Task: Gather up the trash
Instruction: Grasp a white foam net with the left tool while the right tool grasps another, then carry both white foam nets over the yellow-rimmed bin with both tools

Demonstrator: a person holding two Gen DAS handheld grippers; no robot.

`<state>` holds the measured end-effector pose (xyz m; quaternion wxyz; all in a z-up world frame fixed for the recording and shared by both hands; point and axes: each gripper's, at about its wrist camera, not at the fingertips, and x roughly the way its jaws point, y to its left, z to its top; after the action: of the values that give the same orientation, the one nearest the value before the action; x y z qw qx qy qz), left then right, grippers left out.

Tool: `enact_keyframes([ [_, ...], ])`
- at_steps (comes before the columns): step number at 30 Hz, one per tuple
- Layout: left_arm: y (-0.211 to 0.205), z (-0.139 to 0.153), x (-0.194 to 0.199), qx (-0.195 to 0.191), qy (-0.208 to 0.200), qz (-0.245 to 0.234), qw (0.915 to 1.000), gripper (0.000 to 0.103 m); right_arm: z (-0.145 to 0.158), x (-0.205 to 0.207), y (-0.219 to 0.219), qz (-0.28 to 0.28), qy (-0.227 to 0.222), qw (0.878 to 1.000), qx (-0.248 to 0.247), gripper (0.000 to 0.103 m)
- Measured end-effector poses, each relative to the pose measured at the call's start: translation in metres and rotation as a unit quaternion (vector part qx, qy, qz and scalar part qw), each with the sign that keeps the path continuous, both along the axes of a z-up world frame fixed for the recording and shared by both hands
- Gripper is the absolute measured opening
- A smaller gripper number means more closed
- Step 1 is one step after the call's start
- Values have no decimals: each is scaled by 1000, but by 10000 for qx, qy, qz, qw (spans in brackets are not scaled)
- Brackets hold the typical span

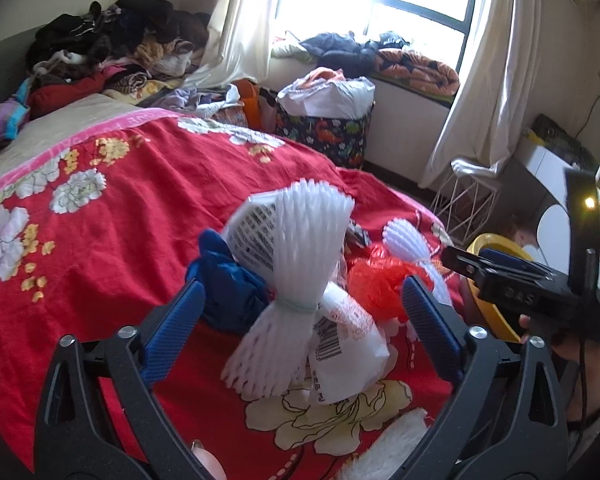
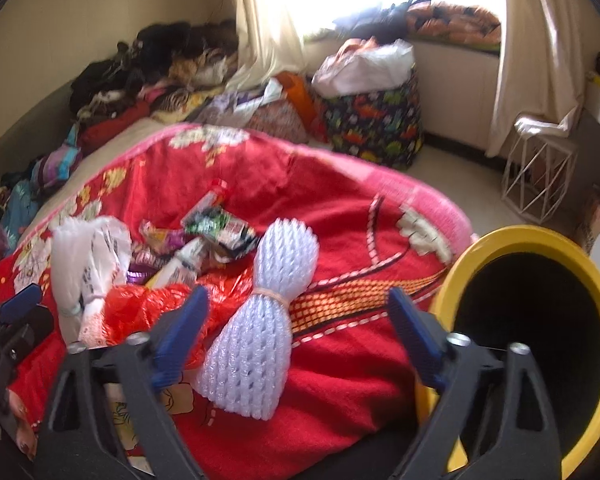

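Trash lies in a heap on the red floral bedspread [image 1: 112, 216].

Left side: left gripper [image 1: 300, 320] is spread wide around a white foam-net sleeve bundle tied at the waist with a green band [image 1: 296, 264]. Blue pads [image 1: 172, 332] stand clear of it on both sides; nothing gripped. A crumpled blue bag [image 1: 228, 284] sits just beside the bundle, and a white plastic bag with a barcode label [image 1: 344, 344] lies under it.

Centre: orange plastic mesh bag [image 2: 148, 308] and mixed snack wrappers [image 2: 216, 228].

Right side: right gripper [image 2: 296, 328] is likewise parted, straddling a second white foam-net bundle tied with a tan band [image 2: 260, 312]; no contact visible. Yellow-rimmed black bin [image 2: 532, 340] stands at the bed edge, just beside the right finger.

Risks:
- Foam compresses, so either bundle may slip out.
- The left pad may snag the blue bag too.
- Right finger could knock the bin.
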<state>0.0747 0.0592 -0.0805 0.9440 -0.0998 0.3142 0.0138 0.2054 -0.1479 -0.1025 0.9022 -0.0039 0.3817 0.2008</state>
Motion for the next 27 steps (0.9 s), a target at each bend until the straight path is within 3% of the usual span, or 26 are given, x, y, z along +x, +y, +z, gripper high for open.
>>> enact_keyframes([
  [9,13,-18,2,-351,257,129,9990,63,-32,24,14,170,764,9968,131,52],
  [14,15,-26,3,-510,385,104,9979,47,-36,21,18,378,835,9956,205,33],
  [19,9,-31,1,-550,521,-10,9971,31,-30,11,15,339,648,9970,264,30],
  [27,6,-13,-9,-599,301,-169,9976,20,-13,-2,-1,294,443,9969,573,29],
])
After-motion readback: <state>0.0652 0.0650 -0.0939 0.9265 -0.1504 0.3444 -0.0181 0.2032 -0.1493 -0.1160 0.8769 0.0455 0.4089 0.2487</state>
